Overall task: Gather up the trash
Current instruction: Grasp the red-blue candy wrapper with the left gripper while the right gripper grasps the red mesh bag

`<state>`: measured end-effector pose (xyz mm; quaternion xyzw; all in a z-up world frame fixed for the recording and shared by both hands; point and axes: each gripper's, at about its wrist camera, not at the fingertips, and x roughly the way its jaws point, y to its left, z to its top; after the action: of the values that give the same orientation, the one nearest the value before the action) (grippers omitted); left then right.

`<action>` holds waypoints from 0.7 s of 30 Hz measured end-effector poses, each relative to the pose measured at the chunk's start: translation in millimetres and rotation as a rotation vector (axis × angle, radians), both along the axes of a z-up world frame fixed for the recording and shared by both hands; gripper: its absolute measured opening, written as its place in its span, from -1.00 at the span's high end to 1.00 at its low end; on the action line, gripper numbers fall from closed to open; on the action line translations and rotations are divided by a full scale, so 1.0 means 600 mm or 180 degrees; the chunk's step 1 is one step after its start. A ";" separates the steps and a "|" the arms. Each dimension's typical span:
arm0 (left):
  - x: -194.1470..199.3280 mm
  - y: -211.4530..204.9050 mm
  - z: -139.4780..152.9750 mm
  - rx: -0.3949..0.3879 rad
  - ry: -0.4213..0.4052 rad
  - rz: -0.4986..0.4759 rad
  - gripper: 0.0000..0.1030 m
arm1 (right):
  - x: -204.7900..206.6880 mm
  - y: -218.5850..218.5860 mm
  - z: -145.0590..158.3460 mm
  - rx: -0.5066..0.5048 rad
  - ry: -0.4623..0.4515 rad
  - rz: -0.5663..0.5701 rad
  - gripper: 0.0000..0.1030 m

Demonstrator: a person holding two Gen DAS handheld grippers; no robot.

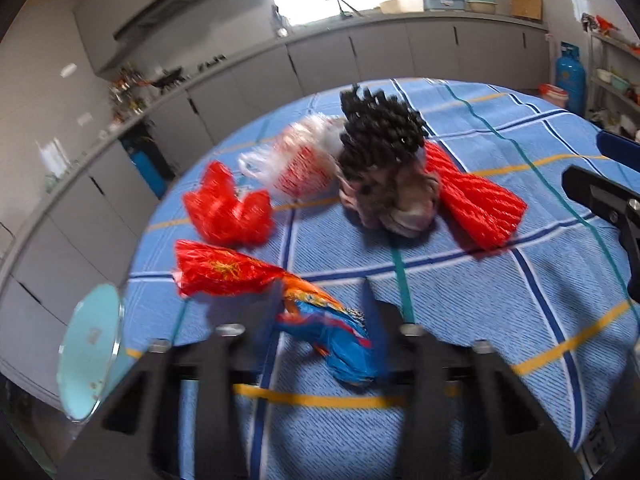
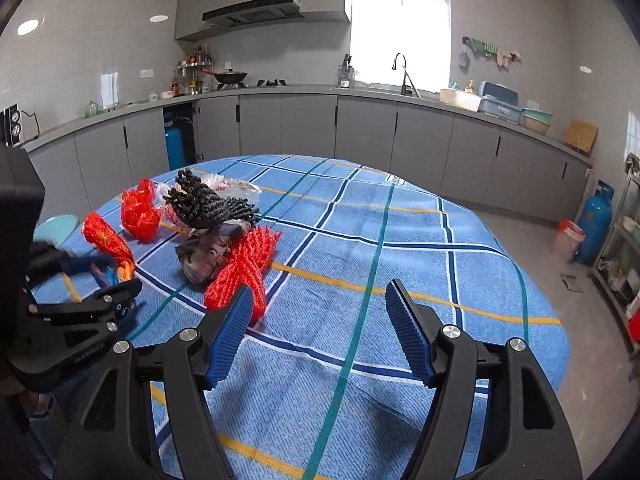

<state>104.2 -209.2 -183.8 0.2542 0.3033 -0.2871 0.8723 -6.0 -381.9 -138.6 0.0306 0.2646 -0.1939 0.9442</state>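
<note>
Trash lies on a blue checked tablecloth (image 2: pixel 400 264). My left gripper (image 1: pixel 324 292) is open, its blurred fingers on either side of a blue and orange wrapper (image 1: pixel 332 332). Beyond lie a red wrapper (image 1: pixel 220 272), a red plastic bag (image 1: pixel 228 208), a white and red bag (image 1: pixel 300 160), black foam netting (image 1: pixel 380 128) on a crumpled grey-pink bag (image 1: pixel 400 204), and red foam netting (image 1: pixel 476 204). My right gripper (image 2: pixel 320 312) is open and empty above the cloth, with the red netting (image 2: pixel 244 272) just past its left finger.
A light blue round stool (image 1: pixel 90 348) stands at the table's left edge. Grey kitchen cabinets (image 2: pixel 360 128) run behind the table. A blue gas cylinder (image 2: pixel 596 224) and a bin with a red bag (image 2: pixel 568 240) stand on the floor at right.
</note>
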 end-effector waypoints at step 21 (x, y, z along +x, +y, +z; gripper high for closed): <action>0.002 0.086 0.083 -0.0135 -0.0721 0.0260 0.62 | 0.094 0.009 -0.015 0.0229 0.0332 0.0155 0.15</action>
<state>105.6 -157.9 -134.0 0.2539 0.2068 -0.2271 0.9172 50.3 -376.7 -147.9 0.0480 0.3209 -0.1626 0.9318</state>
